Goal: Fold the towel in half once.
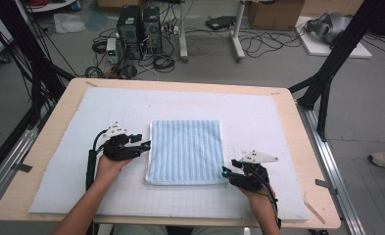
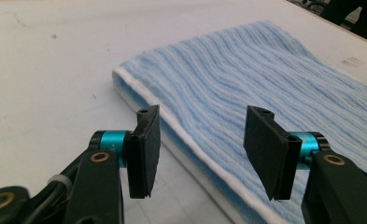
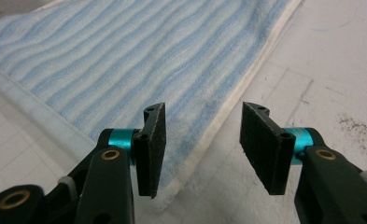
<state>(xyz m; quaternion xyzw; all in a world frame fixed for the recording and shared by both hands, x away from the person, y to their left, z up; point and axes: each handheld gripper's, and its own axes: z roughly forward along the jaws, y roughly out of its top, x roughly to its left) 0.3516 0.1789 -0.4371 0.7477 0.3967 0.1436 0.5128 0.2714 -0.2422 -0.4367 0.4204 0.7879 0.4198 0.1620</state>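
Blue towel [image 1: 186,152] folded flat | left claw [image 2: 202,154] parted, holding nothing | right claw [image 3: 203,149] parted, holding nothing

A white mat [image 1: 258,112] covers the wooden table [image 1: 307,147]; perhaps computer towers [image 1: 140,27] behind.

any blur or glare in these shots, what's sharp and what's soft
High view: even, flat light, no glare, only faint shadows under the folded blue towel; the floor clutter behind looks slightly soft. Left gripper view: left claw sharp, the towel's far end goes soft. Right gripper view: right claw crisp, towel ribs blur toward the top edge.
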